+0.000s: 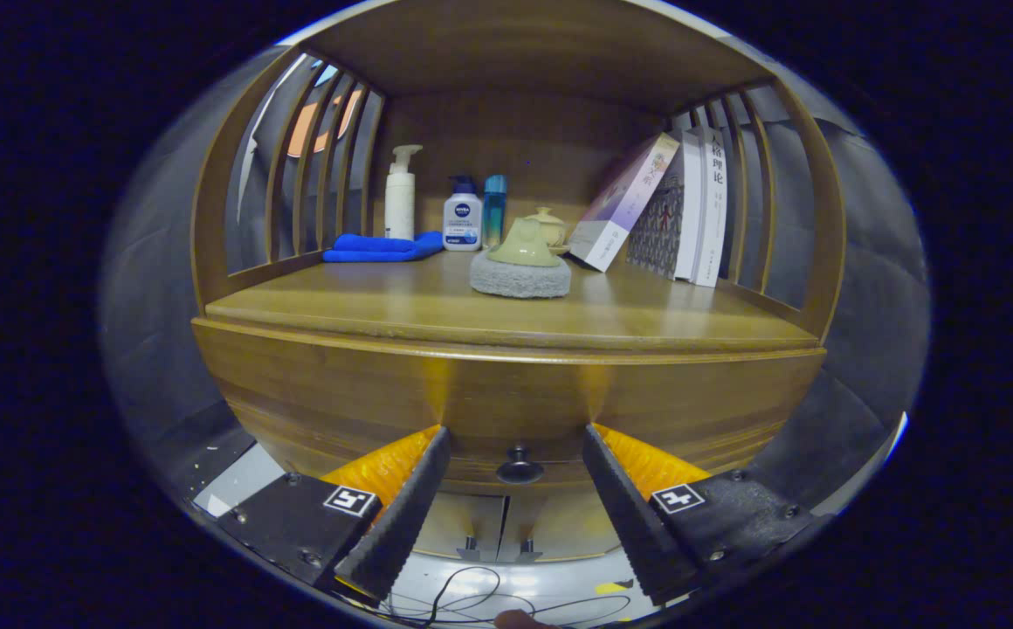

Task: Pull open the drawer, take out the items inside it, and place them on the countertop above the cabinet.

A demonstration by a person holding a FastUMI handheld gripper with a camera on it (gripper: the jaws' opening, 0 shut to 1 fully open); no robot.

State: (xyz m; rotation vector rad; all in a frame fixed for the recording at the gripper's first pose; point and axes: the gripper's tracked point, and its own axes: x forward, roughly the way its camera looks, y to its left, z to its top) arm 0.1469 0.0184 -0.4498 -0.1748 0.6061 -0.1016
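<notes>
- My gripper (515, 472) has its fingers spread wide, with nothing between them but air; the dark round knob (520, 465) of the drawer sits just ahead, centred in the gap.
- The drawer (506, 411) looks shut, its front flush under the lip of the countertop (437, 306), though the bulging lens makes me unsure whether it stands out a crack.
- What the drawer holds I cannot see from here.
- On the countertop stands a grey scrubbing pad with a pale green handle (521, 262), near the front and middle. Behind it are a small lidded pot (548, 225), a folded blue cloth (382, 247), a white pump bottle (400, 194), a white bottle with a blue cap (462, 215) and a slim blue bottle (494, 208). Leaning books (672, 210) stand at the far side.
- My judgement: this fits either a closed drawer about to be pulled, or a drawer emptied and pushed back, with the scrubbing pad perhaps being what came out. One look cannot settle which.
</notes>
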